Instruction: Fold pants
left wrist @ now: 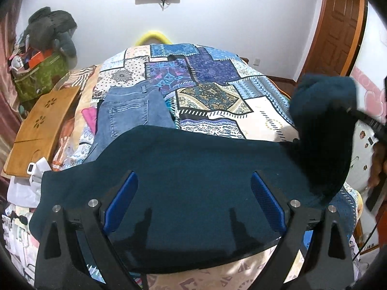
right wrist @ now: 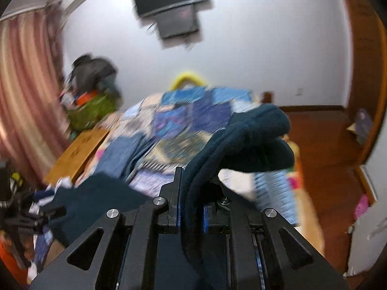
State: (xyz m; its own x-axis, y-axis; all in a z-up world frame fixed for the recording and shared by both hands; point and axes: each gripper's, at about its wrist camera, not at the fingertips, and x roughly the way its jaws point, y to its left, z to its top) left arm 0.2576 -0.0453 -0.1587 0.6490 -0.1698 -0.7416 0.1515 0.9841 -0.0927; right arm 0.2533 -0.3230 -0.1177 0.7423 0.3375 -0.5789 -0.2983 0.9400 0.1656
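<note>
Beside the jeans (left wrist: 128, 113), the pants (left wrist: 193, 188) lie spread; left gripper (left wrist: 194, 200) gapes above them, right gripper (right wrist: 191, 207) pinches a bunched end. That thick wad could slip free.

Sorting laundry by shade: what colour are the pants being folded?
Dark teal pants, plain with no pattern; the left wrist view shows them best.
</note>
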